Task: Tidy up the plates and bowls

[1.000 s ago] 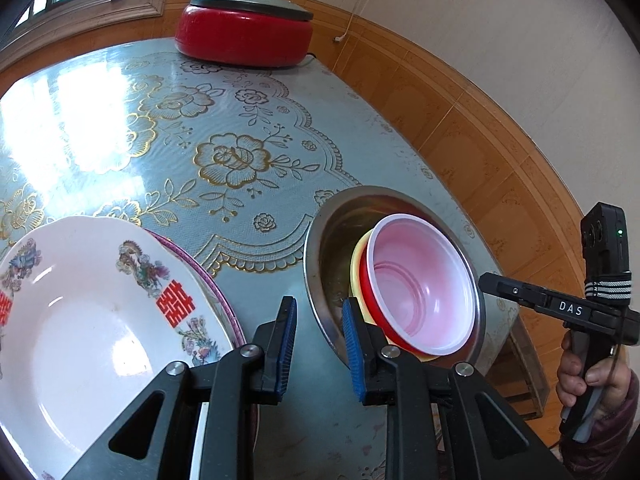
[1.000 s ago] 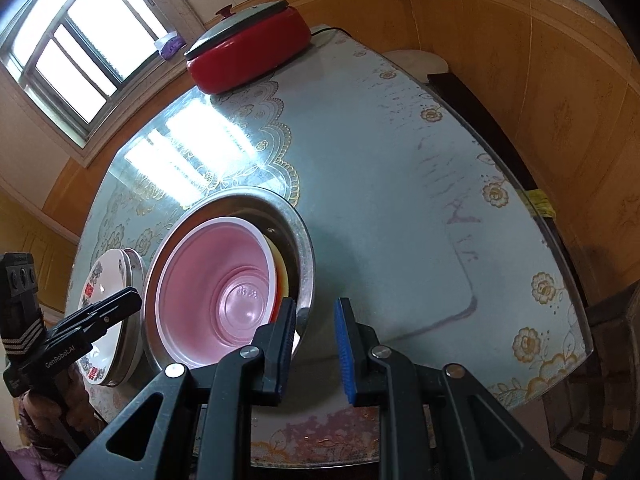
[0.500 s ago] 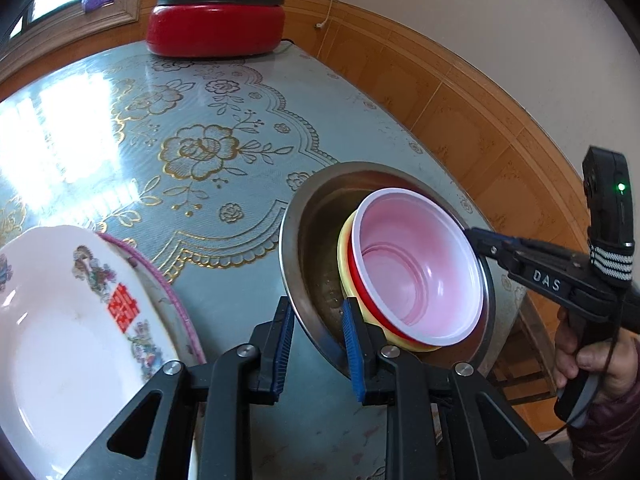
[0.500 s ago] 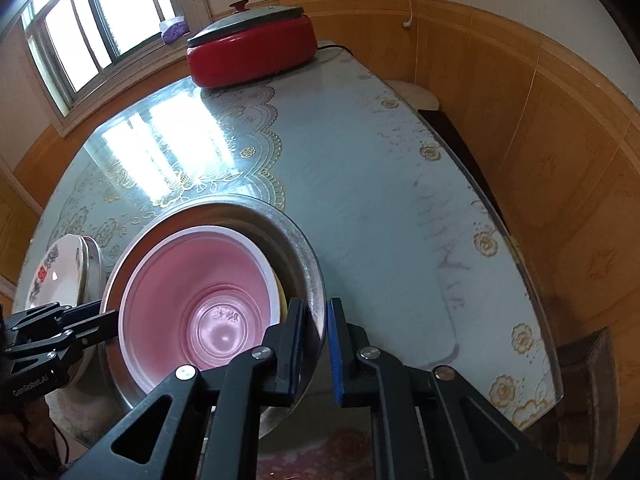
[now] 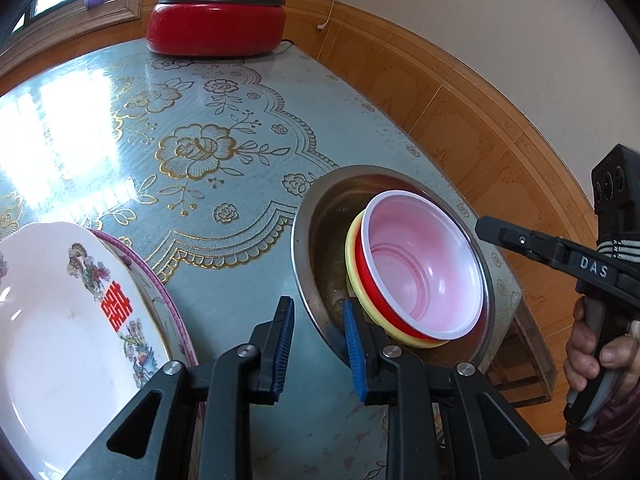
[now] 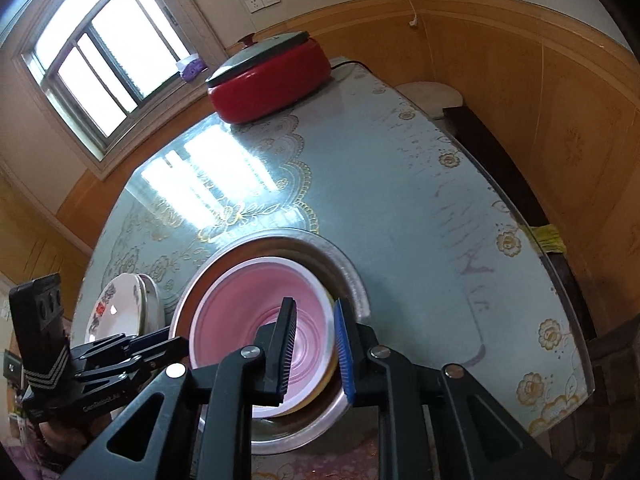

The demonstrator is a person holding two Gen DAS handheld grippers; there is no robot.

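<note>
A steel basin stands near the table's right front edge. It holds a red bowl with a pink inside nested in a yellow bowl. My left gripper is open, its jaws astride the basin's near-left rim. My right gripper is open, its jaws astride the right rim of the nested bowls. The basin also shows in the right wrist view. A white patterned plate lies on a purple-rimmed plate at the left.
A red electric pot with a grey lid stands at the table's far end. The table has a glossy blue-green floral cover. A wood-panelled wall runs along the right. A dark bench sits beyond the table's right edge.
My left gripper moved right until its jaws straddle the basin rim. My right gripper moved left from the basin rim over the bowls' rim and opened wider.
</note>
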